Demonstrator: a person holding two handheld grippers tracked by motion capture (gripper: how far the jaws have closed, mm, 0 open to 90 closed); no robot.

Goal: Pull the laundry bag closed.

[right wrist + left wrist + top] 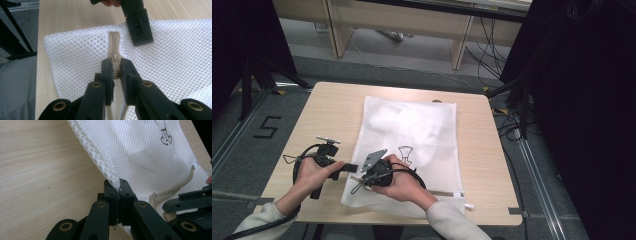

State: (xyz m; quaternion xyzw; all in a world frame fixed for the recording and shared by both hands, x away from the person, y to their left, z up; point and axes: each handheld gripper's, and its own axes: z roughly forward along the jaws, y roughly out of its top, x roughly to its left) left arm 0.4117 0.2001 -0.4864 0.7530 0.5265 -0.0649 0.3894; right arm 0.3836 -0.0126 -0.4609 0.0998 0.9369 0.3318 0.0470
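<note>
High view: a white mesh laundry bag [412, 145] is laid flat on a light wooden table [322, 115], its long side running away from the person. A black line drawing [405, 153] is printed on the mesh, and white fabric [404, 120] is seen bunched inside the far half. The left gripper [353, 167] is held at the bag's near left edge; the right gripper [362, 179] is held just beside it over the near left corner, a grey three-cornered plate [374, 159] on top. Both forearms are clad in light sleeves [262, 217]. A zipper line [447, 193] is seen along the near edge.

Left gripper view: the jaws are pressed together on the bag's stitched side seam [100, 162], the mesh edge pinched between the pads and lifted off the table [37, 170]. The left gripper [119, 185] is closed tight on that seam. The other gripper's black body [192, 202] is seen at lower right, beside the beige zipper tape [152, 200].

Right gripper view: the right gripper [115, 65] is clamped on the beige zipper slider [115, 60], jaws nearly touching around it. The closed zipper [114, 41] is run toward the bag's corner ahead; below the slider the tape is split apart. The left gripper's jaw tip [138, 28] is seen pressed onto the mesh just right of the zipper.
</note>
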